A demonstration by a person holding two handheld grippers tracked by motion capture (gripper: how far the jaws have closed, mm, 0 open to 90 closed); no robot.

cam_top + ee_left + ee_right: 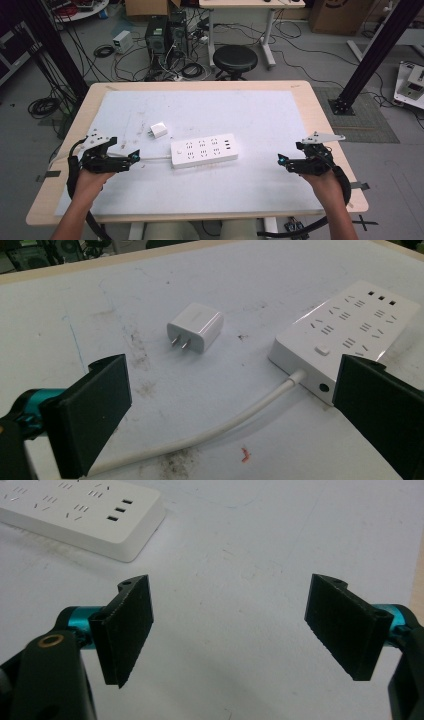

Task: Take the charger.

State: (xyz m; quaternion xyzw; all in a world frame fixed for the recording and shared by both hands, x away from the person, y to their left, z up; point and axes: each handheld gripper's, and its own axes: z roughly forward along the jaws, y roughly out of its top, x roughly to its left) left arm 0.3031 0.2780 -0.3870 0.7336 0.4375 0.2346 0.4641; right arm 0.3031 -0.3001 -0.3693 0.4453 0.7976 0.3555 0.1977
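The white plug adapter (195, 327) lies on the table (280, 190) just behind the power strip (204, 150), prongs toward your left hand-held gripper (134, 156). Judged light, rigid and smooth-sided; take it across its flat faces. Your left hand-held gripper sits low, jaws spread and empty, over the strip's cable (225, 425). Your right hand-held gripper (281, 160) rests well apart, likewise released.

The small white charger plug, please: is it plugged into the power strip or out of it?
Out: the charger plug lies loose on the table, prongs bare, apart from the power strip.
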